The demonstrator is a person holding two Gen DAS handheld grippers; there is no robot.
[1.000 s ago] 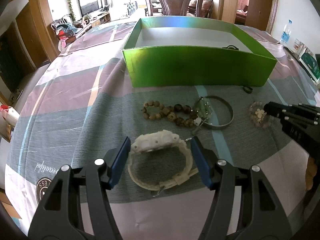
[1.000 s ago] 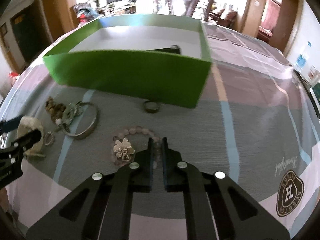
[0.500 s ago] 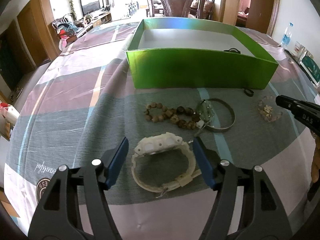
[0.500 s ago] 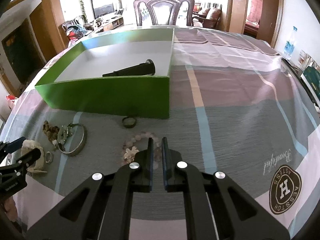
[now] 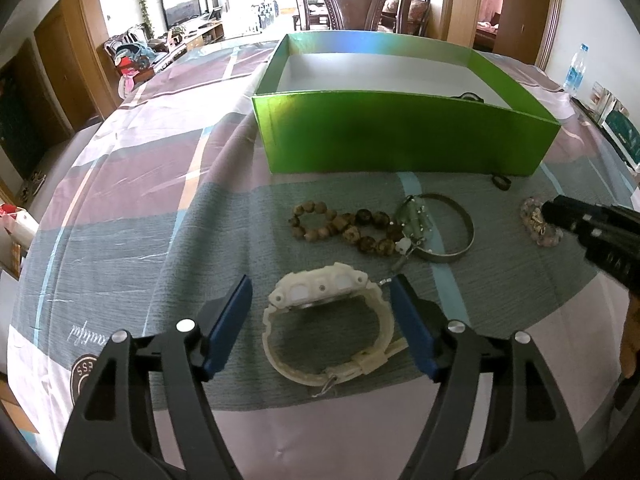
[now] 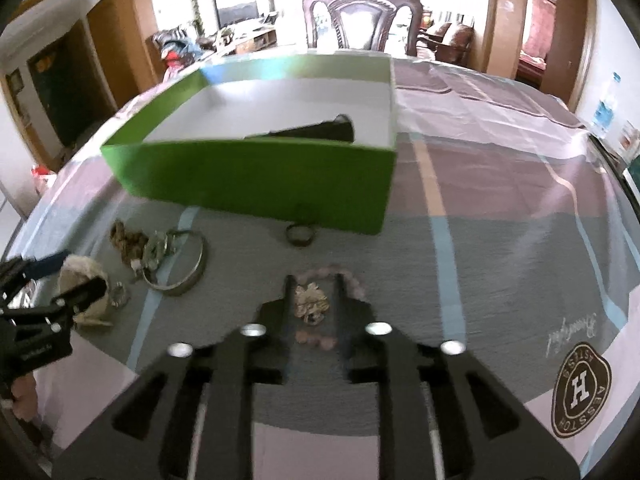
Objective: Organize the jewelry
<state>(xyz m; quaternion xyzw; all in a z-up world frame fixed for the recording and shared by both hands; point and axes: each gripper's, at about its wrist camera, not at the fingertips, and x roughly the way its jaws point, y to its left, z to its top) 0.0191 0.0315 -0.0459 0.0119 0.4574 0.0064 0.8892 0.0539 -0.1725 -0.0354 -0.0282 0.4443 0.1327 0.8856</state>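
A white watch (image 5: 326,322) lies on the tablecloth between the open blue pads of my left gripper (image 5: 320,296); it shows at the left of the right wrist view (image 6: 86,292). My right gripper (image 6: 314,282) is open, its fingers either side of a pink bead bracelet with a charm (image 6: 312,300), also in the left wrist view (image 5: 536,224). Brown wooden beads (image 5: 340,228), a green charm (image 5: 416,220) and a metal bangle (image 5: 452,236) lie in the middle. A small dark ring (image 6: 299,234) lies by the green box (image 5: 400,148), which holds a black item (image 6: 316,132).
A wooden chair (image 5: 352,0) stands behind the table. A water bottle (image 5: 574,70) and packets (image 5: 620,128) sit at the right edge. The green box (image 6: 256,176) takes up the far middle of the table.
My right gripper has opened from nearly shut and now straddles the pink bead bracelet. My left gripper has stayed open around the white watch, shifting only slightly.
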